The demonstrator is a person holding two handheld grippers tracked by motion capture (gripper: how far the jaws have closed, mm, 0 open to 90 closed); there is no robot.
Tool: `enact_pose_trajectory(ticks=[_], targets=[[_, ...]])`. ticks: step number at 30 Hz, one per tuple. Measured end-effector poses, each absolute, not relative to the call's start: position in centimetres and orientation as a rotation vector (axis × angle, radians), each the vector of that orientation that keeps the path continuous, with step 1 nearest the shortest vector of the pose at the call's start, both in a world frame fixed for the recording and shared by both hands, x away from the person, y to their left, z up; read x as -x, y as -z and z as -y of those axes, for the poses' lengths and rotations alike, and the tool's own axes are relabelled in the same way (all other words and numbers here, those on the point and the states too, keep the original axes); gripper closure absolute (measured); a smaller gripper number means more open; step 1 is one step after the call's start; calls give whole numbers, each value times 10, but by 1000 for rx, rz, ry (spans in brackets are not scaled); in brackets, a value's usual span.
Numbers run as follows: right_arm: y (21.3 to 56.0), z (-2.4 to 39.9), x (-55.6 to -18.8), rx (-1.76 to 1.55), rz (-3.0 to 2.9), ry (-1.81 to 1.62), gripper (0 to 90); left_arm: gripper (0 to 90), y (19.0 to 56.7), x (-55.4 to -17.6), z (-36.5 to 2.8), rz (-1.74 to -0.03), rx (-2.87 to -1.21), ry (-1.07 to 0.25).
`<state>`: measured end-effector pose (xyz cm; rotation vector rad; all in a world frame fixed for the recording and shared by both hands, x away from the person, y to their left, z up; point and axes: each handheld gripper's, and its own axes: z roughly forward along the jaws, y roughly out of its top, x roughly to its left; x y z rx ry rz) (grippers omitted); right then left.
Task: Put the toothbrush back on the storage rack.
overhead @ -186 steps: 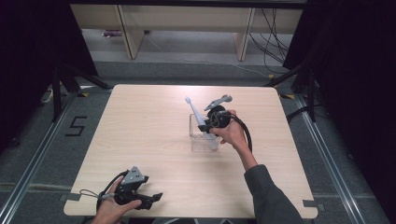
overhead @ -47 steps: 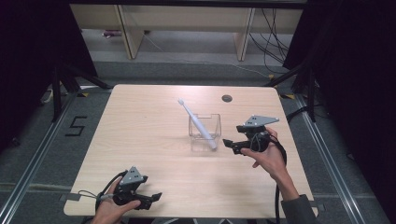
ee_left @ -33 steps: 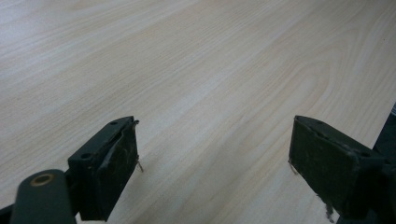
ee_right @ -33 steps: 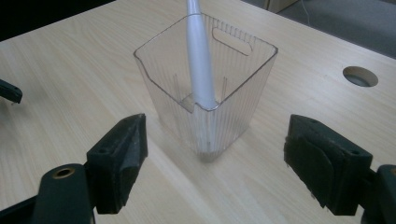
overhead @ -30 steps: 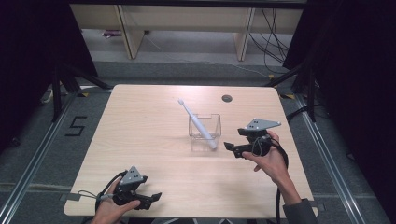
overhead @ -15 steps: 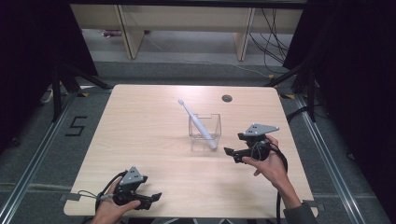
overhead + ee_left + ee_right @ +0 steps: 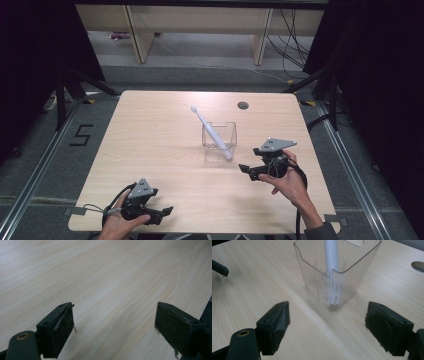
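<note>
high view, white toothbrush [image 7: 211, 132] leaning, clear ribbed cup [image 7: 219, 136]

clear ribbed cup [image 7: 337, 272], white toothbrush [image 7: 210, 131]

- A lab or recording bay is showing here: a pale wooden table [image 7: 150, 150] is standing between black curtains [image 7: 380, 75].
- Metal floor rails [image 7: 30, 175] are running alongside, with a taped "5" [image 7: 81, 135].
- Loose cables [image 7: 295, 25] are trailing behind (near bare shelving [image 7: 200, 20]).
</note>
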<state>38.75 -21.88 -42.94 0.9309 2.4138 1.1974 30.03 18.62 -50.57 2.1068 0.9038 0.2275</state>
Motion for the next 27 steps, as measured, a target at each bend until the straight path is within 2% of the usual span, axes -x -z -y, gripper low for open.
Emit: enact_pose_trajectory(ticks=[27], targets=[[449, 224, -373, -996, -2455, -1182, 200, 149, 505, -300, -186, -907, -2106, -229]])
